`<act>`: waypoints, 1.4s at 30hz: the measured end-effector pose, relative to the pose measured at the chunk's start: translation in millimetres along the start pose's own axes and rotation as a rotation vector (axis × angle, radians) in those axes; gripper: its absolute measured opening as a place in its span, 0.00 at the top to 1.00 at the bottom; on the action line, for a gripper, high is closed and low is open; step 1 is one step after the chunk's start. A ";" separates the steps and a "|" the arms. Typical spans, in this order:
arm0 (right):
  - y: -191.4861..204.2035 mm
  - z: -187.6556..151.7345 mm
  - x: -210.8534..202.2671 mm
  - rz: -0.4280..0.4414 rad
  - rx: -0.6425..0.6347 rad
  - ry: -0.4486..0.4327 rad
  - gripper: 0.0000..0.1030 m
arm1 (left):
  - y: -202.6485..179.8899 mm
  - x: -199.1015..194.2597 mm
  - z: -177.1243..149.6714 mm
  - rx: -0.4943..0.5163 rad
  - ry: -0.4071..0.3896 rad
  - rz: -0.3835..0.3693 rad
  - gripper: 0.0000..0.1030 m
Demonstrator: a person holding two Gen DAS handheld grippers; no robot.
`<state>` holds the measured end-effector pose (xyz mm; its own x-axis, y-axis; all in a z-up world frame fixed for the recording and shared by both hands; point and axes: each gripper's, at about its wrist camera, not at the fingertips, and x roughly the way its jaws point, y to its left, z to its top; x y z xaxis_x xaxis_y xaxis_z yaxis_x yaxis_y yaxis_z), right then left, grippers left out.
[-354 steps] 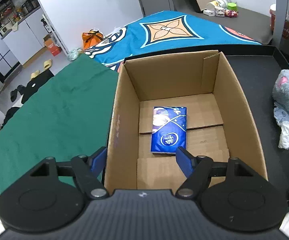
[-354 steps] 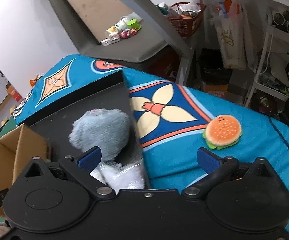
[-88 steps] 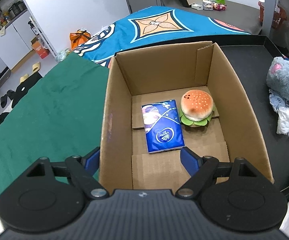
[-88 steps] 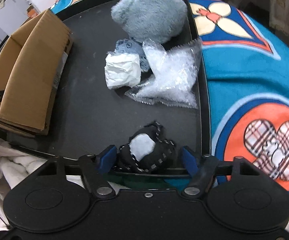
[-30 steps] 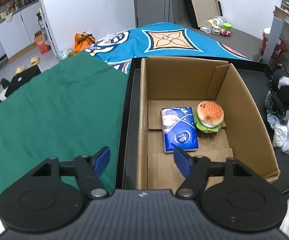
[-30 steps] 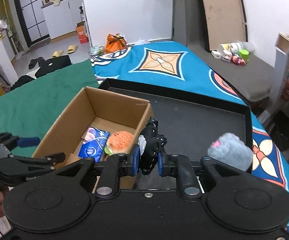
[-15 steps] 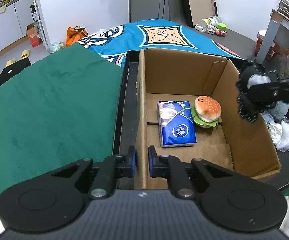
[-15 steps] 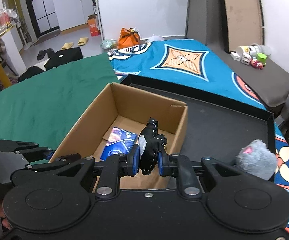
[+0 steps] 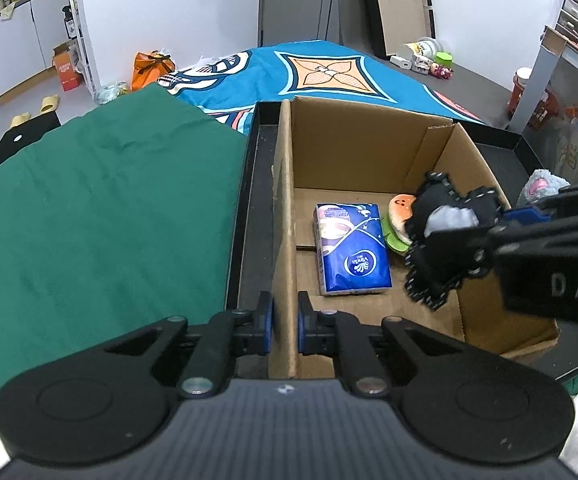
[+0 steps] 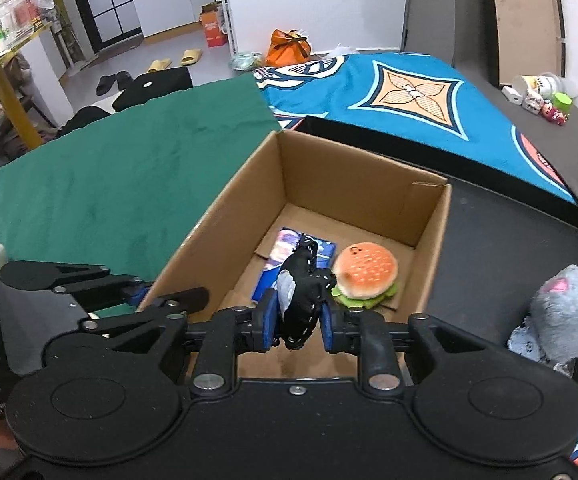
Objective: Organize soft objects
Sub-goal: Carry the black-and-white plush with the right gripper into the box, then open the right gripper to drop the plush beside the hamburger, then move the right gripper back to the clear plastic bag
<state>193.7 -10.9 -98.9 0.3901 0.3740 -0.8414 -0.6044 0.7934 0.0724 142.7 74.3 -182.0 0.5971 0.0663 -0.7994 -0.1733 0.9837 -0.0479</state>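
Note:
An open cardboard box (image 9: 369, 148) (image 10: 353, 196) sits in a black tray. Inside lie a blue tissue pack (image 9: 351, 254) (image 10: 285, 246) and a plush hamburger (image 10: 367, 274) (image 9: 399, 214). My left gripper (image 9: 285, 322) is shut on the box's left wall, also seen in the right wrist view (image 10: 141, 294). My right gripper (image 10: 299, 320) is shut on a black soft toy with white stitching (image 10: 303, 294) (image 9: 445, 236) and holds it above the box's inside, near the tissue pack and the hamburger.
A grey plush toy (image 10: 565, 318) (image 9: 541, 186) lies in the black tray (image 10: 509, 240) right of the box. Green cloth (image 9: 101, 200) covers the surface to the left. A blue patterned cloth (image 10: 409, 88) lies beyond.
My right gripper has carried the black toy leftward from the box's right wall to over its inside. My left gripper stays shut on the left wall.

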 end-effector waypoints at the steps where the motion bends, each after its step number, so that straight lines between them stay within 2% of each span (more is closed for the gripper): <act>1: 1.3 -0.9 -0.6 0.004 0.000 -0.001 0.75 | -0.3 -0.2 -0.1 0.001 0.000 0.000 0.90; 10: -7.6 -6.8 -7.3 0.007 0.037 0.003 0.72 | 0.2 -1.3 -1.6 -0.001 0.001 0.007 0.90; 16: -17.1 -10.6 -20.8 -0.011 0.056 -0.025 0.71 | -1.3 -4.6 -0.6 0.001 -0.005 0.007 0.86; 18: -21.3 -11.5 -25.4 -0.020 0.066 -0.033 0.67 | -1.1 -5.2 0.1 -0.002 -0.001 0.004 0.86; 21: -26.6 -13.5 -31.7 -0.038 0.072 -0.053 0.61 | -1.1 -7.3 1.8 -0.009 -0.004 0.005 0.79; 23: -29.1 -15.2 -36.1 -0.054 0.069 -0.075 0.57 | -1.8 -9.6 2.4 -0.011 -0.011 0.008 0.67; 26: -35.6 -17.3 -40.3 -0.066 0.082 -0.091 0.56 | -4.8 -11.3 2.5 -0.009 -0.021 0.013 0.58; 33: -53.0 -28.9 -46.8 -0.104 0.131 -0.114 0.44 | -14.1 -14.8 2.8 0.022 -0.022 0.031 0.47; 39: -69.4 -41.7 -50.0 -0.141 0.164 -0.123 0.35 | -21.6 -14.6 5.1 0.038 -0.018 0.060 0.34; 42: -80.5 -47.7 -51.8 -0.157 0.184 -0.126 0.33 | -26.3 -13.7 6.0 0.049 -0.015 0.067 0.30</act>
<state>189.0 -117.0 -86.7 0.5594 0.2872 -0.7776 -0.3975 0.9161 0.0524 143.7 48.5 -166.2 0.5972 0.1341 -0.7908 -0.1751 0.9839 0.0347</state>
